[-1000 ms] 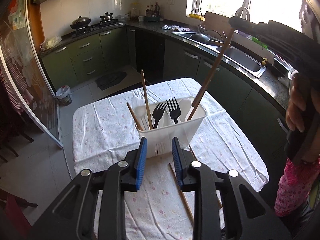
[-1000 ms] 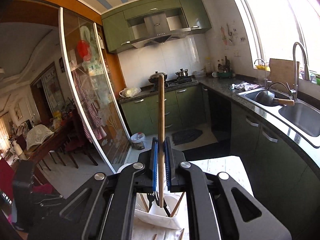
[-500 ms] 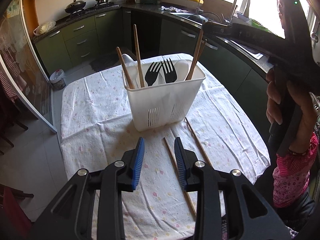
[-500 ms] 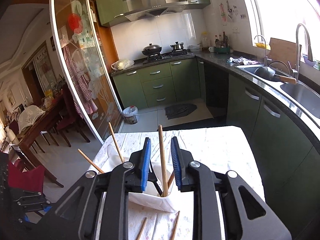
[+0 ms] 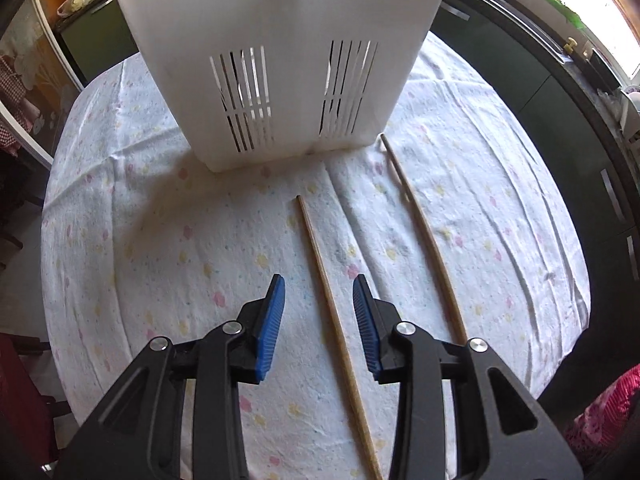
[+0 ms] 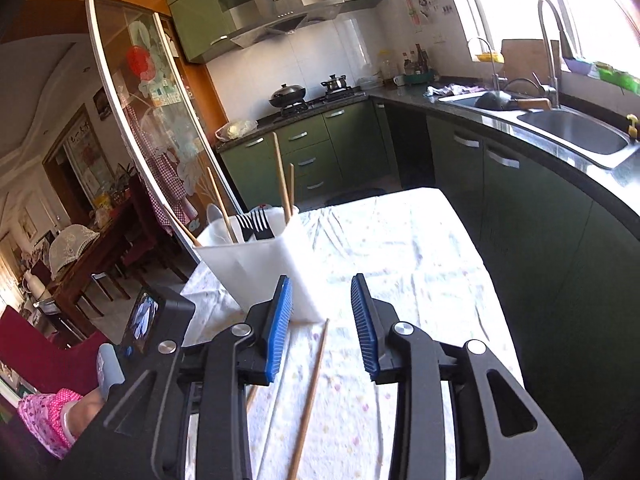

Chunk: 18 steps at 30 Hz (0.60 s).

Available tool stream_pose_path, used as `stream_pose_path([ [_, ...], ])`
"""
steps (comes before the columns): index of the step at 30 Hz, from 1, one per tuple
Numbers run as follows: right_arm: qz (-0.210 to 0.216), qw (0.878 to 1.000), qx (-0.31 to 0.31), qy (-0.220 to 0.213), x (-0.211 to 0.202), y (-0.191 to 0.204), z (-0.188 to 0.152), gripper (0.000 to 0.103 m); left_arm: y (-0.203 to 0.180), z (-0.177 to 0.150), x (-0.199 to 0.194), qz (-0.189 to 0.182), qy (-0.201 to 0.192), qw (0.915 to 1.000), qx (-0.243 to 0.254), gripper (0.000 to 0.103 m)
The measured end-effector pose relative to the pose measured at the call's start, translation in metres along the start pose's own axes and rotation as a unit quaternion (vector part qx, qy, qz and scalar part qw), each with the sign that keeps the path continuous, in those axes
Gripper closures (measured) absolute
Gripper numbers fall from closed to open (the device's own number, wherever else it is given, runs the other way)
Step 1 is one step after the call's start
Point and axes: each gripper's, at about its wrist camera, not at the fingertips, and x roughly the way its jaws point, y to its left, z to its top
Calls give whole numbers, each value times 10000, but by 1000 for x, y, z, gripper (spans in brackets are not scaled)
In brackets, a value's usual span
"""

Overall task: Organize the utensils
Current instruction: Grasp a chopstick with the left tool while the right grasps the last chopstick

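Observation:
A white slotted utensil caddy (image 5: 280,60) stands on the flowered tablecloth (image 5: 140,220). In the right wrist view the caddy (image 6: 272,268) holds several wooden chopsticks (image 6: 281,178) and two black forks (image 6: 254,222). Two loose chopsticks lie on the cloth: one (image 5: 332,304) runs between the open jaws of my left gripper (image 5: 319,312), the other (image 5: 424,232) lies to its right. My right gripper (image 6: 321,320) is open and empty above the table, with a chopstick (image 6: 310,392) lying below it.
Green kitchen cabinets (image 6: 316,152) and a dark counter with a steel sink (image 6: 576,136) run behind and to the right of the table. A glass sliding door (image 6: 160,140) and a dining area lie to the left. The table edge (image 5: 576,320) is close on the right.
My left gripper has dropped low over the cloth and straddles a loose chopstick. My right gripper has let go of its chopstick, which stands in the caddy, and has opened wider and drawn back.

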Motion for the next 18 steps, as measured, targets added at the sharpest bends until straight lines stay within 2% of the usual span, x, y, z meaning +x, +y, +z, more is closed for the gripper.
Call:
stream_pose_path([
  [6,-69,9996,264,88,-10,-26,-23,71,-6,-6,13,228,-84,9997,-95,68],
  [9,-40,9995,286,117,-7,-26,-24,68,-8,-8,14,275,-109,9995,-123,67],
  [14,3,9996,228,194,-2,-20,-23,68,-19,-14,13,363,-178,9991,-104,67],
  [15,10,9995,215,215,0,-18,-21,68,-17,-12,13,344,-185,9992,-111,69],
  [17,10,9995,188,267,4,-14,-19,68,-18,-13,12,317,-204,9993,-65,81],
  [18,4,9994,172,304,6,-13,-19,64,-17,-12,11,292,-191,9994,-65,91],
])
